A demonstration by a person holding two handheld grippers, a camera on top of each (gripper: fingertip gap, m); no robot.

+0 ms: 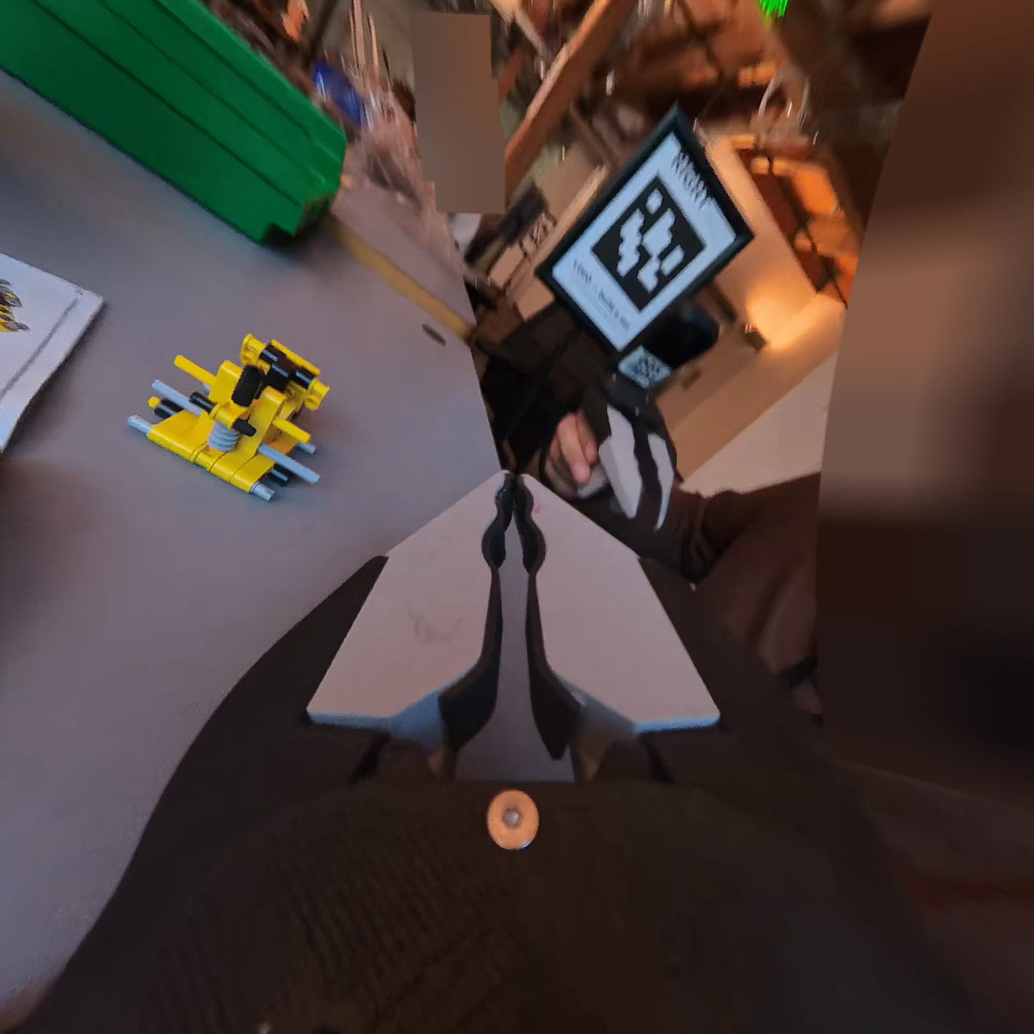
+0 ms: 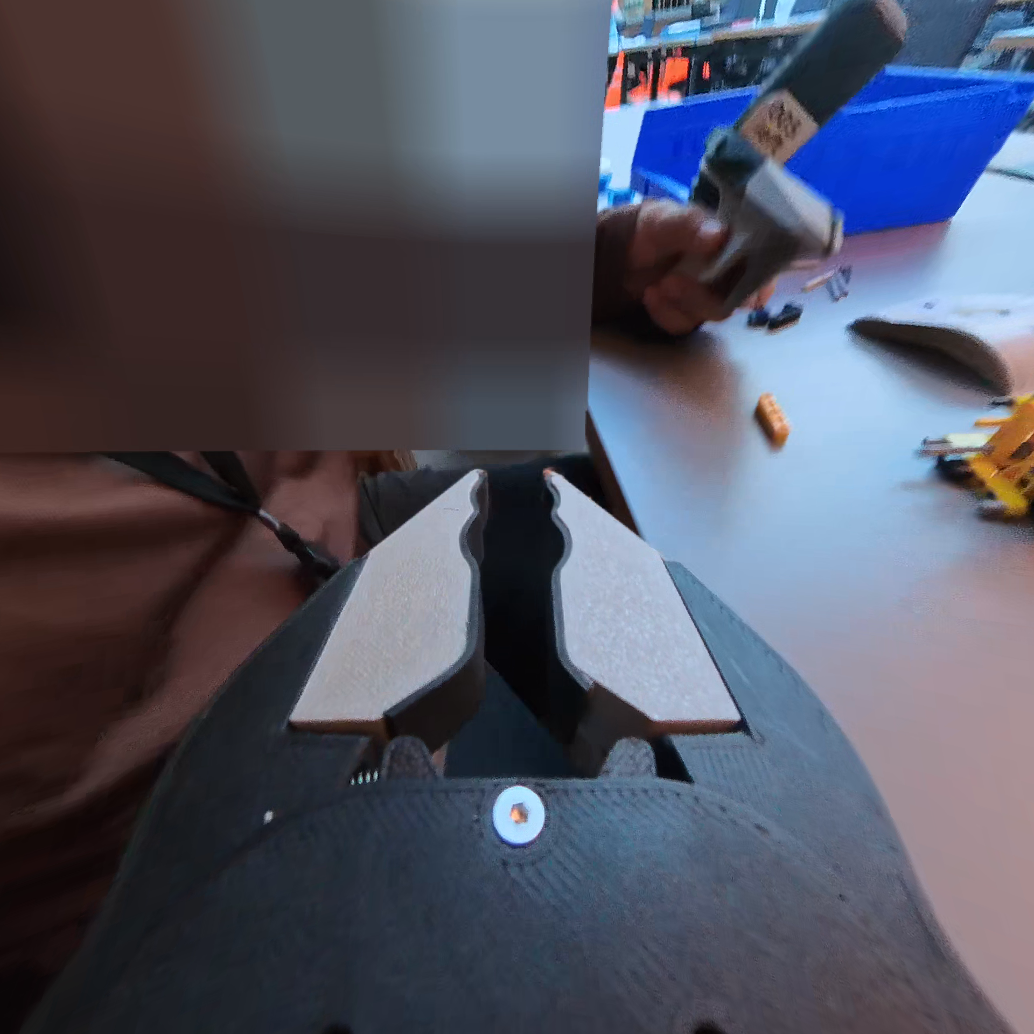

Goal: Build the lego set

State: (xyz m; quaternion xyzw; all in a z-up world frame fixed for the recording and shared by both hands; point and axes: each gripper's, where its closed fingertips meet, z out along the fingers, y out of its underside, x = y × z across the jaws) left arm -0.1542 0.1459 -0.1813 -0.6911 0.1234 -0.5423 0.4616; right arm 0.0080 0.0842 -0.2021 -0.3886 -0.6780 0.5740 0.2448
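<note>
A yellow, black and grey lego model (image 1: 232,417) stands on the grey table (image 1: 140,587), to the left of my left gripper (image 1: 512,482). It also shows at the right edge of the right wrist view (image 2: 1001,459). My left gripper is shut and empty, held over the table's edge. My right gripper (image 2: 513,475) is slightly open and empty, off the table's near edge, pointing at the person's brown clothing. A loose yellow brick (image 2: 772,418) and small black pieces (image 2: 775,316) lie on the table. The other gripper shows in each view, held in a hand (image 1: 570,447) (image 2: 671,268).
A green box (image 1: 168,106) stands at the back left. The instruction booklet (image 1: 39,335) lies at the left edge. A blue bin (image 2: 873,151) stands at the back of the table. A curled sheet (image 2: 945,341) lies near the model. Left tips to right tips: about 20 cm. My left gripper is the nearer one to the loose yellow brick (image 2: 772,418): about 8 cm, against 15 cm.
</note>
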